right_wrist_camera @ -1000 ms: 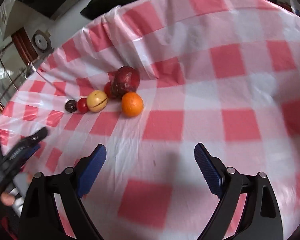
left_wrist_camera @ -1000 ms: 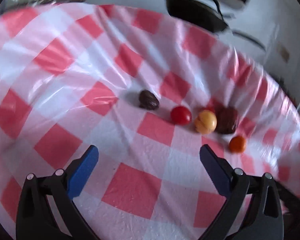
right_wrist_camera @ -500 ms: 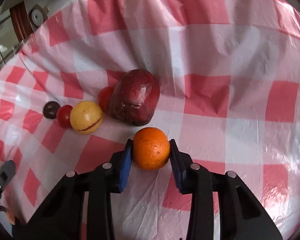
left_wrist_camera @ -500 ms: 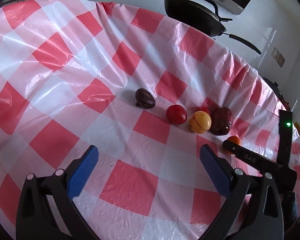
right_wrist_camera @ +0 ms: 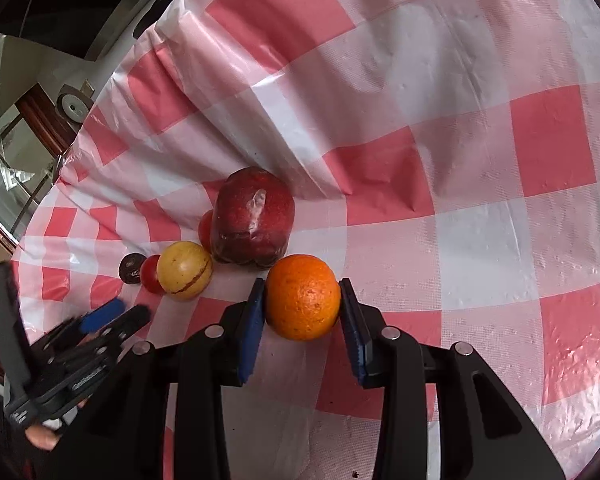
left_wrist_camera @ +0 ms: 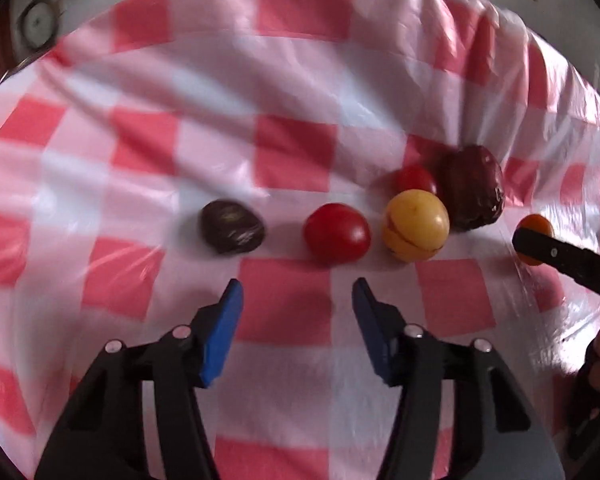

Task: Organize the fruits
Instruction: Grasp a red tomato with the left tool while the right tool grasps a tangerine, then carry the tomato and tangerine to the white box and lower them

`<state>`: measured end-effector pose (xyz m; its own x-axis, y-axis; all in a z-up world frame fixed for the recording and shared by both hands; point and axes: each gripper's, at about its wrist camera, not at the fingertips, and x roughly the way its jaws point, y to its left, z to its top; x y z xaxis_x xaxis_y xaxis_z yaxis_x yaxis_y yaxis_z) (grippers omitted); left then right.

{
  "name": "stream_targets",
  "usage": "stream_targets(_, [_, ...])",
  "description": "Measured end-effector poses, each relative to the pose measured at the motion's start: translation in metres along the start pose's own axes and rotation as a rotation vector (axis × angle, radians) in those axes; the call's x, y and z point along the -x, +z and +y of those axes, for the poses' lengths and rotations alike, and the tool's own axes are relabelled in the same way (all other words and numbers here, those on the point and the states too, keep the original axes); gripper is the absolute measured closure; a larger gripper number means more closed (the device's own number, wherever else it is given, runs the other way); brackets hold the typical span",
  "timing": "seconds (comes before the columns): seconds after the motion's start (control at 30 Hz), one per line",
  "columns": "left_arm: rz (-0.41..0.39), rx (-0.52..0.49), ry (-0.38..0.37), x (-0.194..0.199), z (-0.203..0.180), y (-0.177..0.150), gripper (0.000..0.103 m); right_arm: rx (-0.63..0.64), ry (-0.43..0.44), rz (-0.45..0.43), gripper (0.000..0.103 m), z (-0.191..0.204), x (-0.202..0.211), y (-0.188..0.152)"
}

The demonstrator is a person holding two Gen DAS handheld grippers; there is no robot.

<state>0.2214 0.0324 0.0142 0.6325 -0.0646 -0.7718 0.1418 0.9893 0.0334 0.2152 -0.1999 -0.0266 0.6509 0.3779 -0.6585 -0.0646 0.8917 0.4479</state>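
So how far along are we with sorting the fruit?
Early. Nothing looks sorted yet: no bowl or tray is in view. In hand: the right gripper is clamped on the orange. The left gripper is closing on nothing, short of the red tomato. Left on the cloth: the dark fruit, yellow fruit, second tomato and big red fruit.

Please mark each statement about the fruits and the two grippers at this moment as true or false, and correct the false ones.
1. The right gripper holds the orange. True.
2. The left gripper holds the red tomato. False: nothing is between its closing jaws.
3. The yellow fruit lies between the red tomato and the big dark red fruit. True.
4. The fruits lie in a bowl. False: they lie on the checked tablecloth.
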Motion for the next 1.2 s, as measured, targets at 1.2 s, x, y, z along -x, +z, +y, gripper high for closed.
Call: stream_targets(1.2, [-0.14, 0.158, -0.007, 0.171, 0.016, -0.149, 0.063, -0.013, 0.001, -0.006, 0.066, 0.027, 0.045, -0.052])
